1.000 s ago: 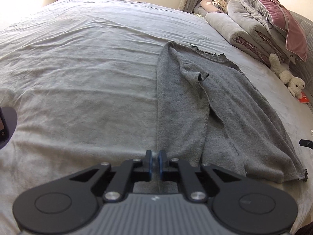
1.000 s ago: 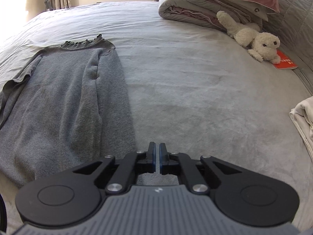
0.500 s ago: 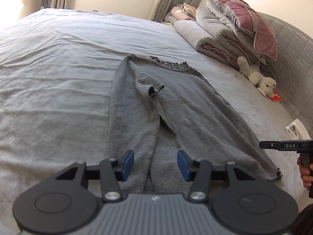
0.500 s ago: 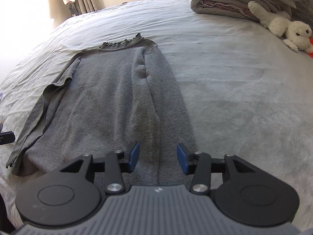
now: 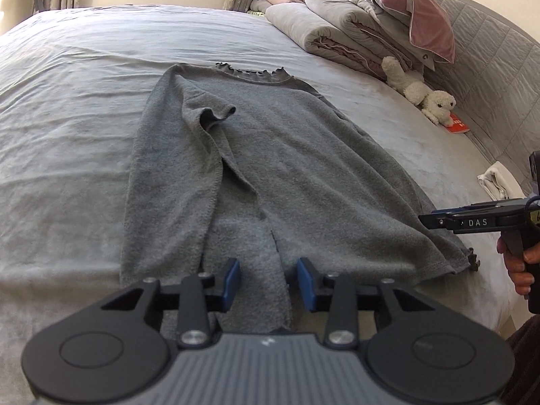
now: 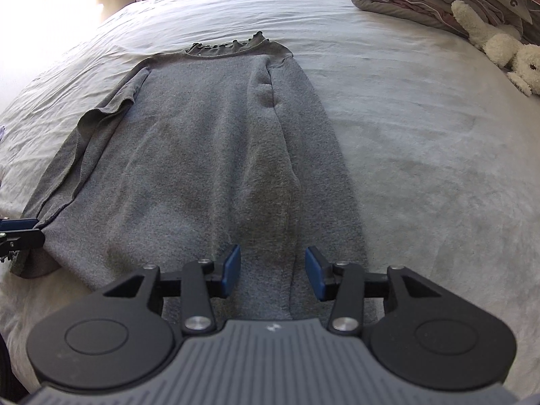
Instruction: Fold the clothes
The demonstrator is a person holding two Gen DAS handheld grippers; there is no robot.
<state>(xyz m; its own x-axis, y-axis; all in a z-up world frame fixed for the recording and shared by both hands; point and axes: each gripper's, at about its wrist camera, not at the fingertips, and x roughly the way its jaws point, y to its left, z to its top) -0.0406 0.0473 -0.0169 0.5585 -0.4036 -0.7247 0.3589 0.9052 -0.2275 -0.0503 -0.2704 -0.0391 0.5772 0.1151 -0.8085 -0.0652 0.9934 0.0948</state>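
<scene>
A grey knit top [image 5: 270, 168] lies flat on the bed with its frilled collar far from me and both sides folded in over the body. My left gripper [image 5: 268, 283] is open over the near hem, left of the middle. In the right wrist view the same top [image 6: 209, 155] stretches away, and my right gripper [image 6: 273, 271] is open above the hem on its right part. The right gripper [image 5: 465, 222] also shows from the side at the right edge of the left wrist view, held by a hand [image 5: 519, 266].
The light grey bedspread [image 5: 67, 135] spreads wide to the left. Folded duvets and a pink pillow [image 5: 371, 23] are stacked at the headboard, with a plush toy [image 5: 422, 94], a red booklet [image 5: 457, 125] and a folded white cloth [image 5: 496, 182] along the right side.
Both grippers went from shut to open. Each view swung toward the middle of the top, so the garment now lies straight ahead of both.
</scene>
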